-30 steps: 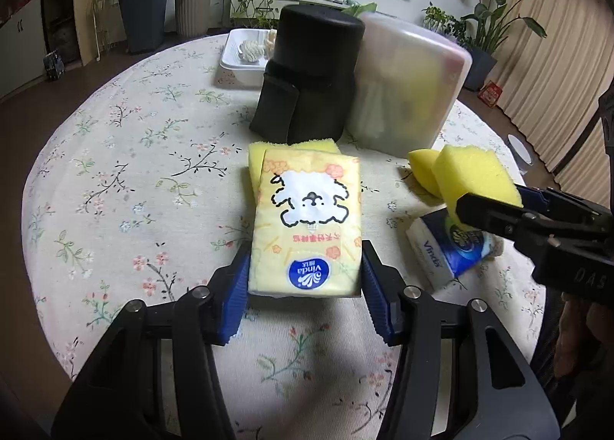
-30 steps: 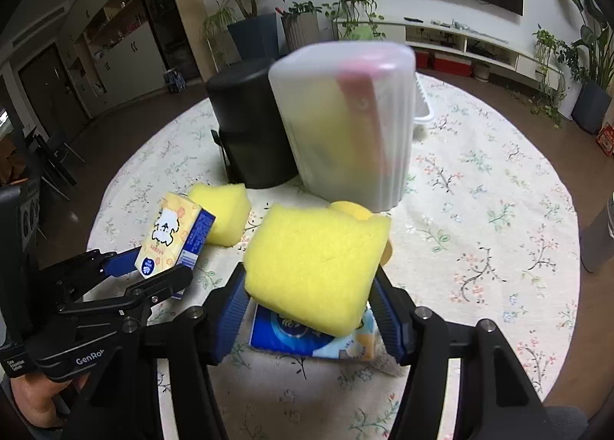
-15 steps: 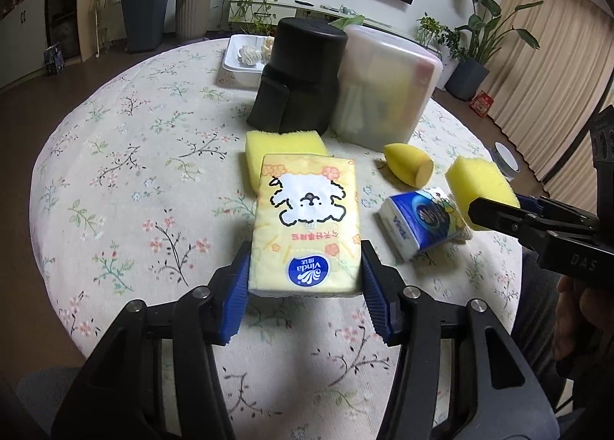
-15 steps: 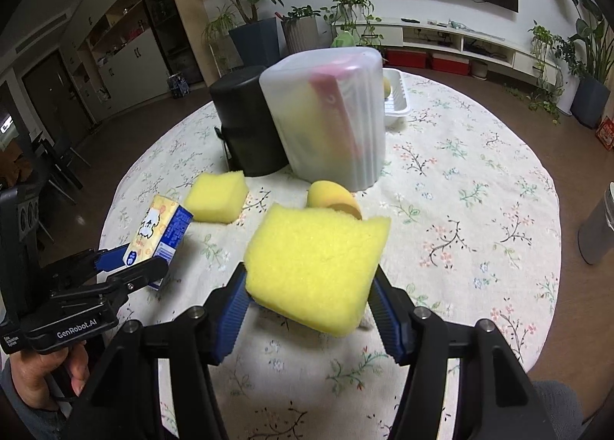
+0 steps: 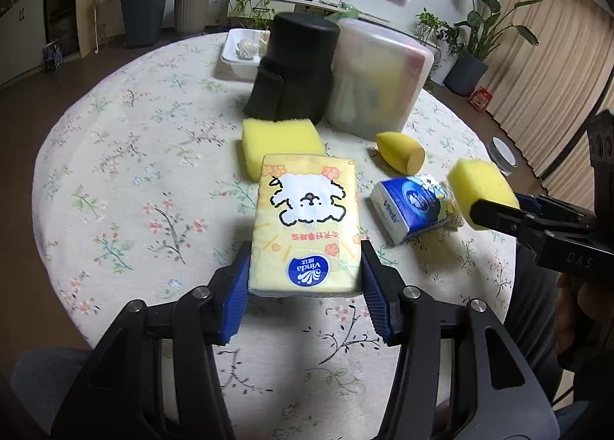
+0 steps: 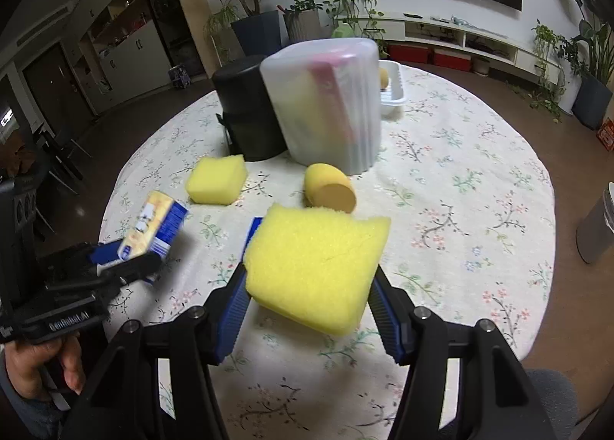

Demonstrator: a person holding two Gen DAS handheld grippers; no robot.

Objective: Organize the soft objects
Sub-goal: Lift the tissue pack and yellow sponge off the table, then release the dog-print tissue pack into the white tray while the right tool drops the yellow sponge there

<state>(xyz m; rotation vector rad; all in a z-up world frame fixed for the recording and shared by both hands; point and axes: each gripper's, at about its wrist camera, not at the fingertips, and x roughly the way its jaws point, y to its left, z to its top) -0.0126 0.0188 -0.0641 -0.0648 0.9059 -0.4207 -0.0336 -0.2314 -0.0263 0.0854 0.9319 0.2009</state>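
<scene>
My left gripper [image 5: 305, 278] is shut on a yellow tissue pack [image 5: 305, 223] with a cartoon dog, held above the near side of the table; it also shows in the right wrist view [image 6: 153, 227]. My right gripper [image 6: 309, 300] is shut on a yellow sponge [image 6: 314, 263], seen at the right in the left wrist view [image 5: 479, 188]. On the table lie a second yellow sponge [image 5: 282, 142], a yellow egg-shaped sponge [image 5: 401, 157] and a blue tissue pack [image 5: 412, 205], which the held sponge mostly hides in the right wrist view.
A black cylinder container [image 5: 293, 69] and a translucent lidded bin [image 5: 378, 81] with soft items inside stand at the middle of the round floral table [image 5: 126, 156]. A white tray [image 5: 240, 56] sits behind them. Plants and a TV unit line the far wall.
Both grippers have pulled back and up from the table with their loads. The held sponge has lifted clear of the blue tissue pack, and more of the table shows.
</scene>
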